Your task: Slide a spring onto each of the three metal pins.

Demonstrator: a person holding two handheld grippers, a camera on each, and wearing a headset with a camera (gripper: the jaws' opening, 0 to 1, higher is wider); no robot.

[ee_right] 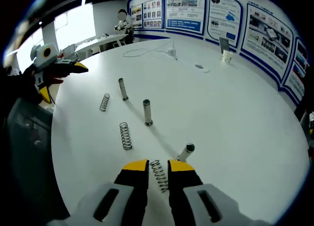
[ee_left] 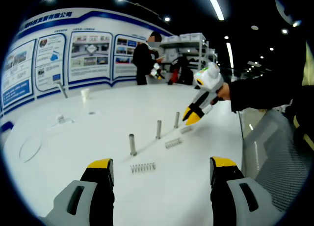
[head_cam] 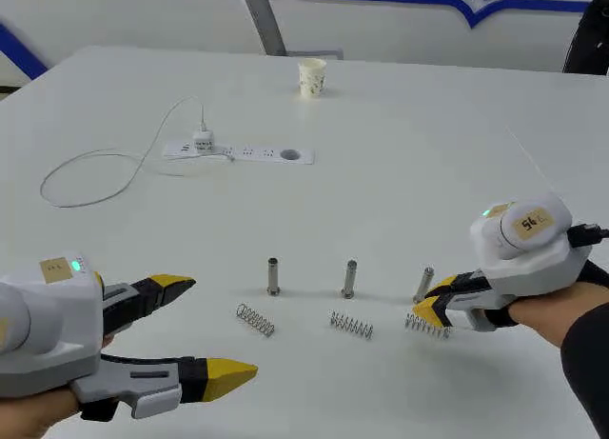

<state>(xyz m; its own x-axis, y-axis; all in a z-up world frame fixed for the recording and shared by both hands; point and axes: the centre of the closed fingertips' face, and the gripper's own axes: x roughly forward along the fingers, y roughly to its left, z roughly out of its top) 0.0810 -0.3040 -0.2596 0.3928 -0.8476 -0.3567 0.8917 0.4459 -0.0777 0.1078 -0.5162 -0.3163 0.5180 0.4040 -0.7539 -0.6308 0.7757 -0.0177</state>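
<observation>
Reaching with my right hand-held gripper (head_cam: 425, 312) at the lower right of the head view, I hold its jaws narrow, one on each side of a spring (ee_right: 159, 176) that lies flat on the counter (head_cam: 400, 172). In the right gripper view the long axis of this spring runs almost along the jaws, from the bottom of the frame upward, so the tips stand beside its coils. I see a thin gap there and judge it is not yet pinched. Its pin (ee_right: 186, 151) stands upright just beyond the tips, to the upper right, very near.

My left hand-held gripper (head_cam: 221, 327) is wide, at the lower left, well apart from this spring. The other two springs lie each before its own bare pin, toward the left. I think the right one is clearly the nearer for this lift.
</observation>
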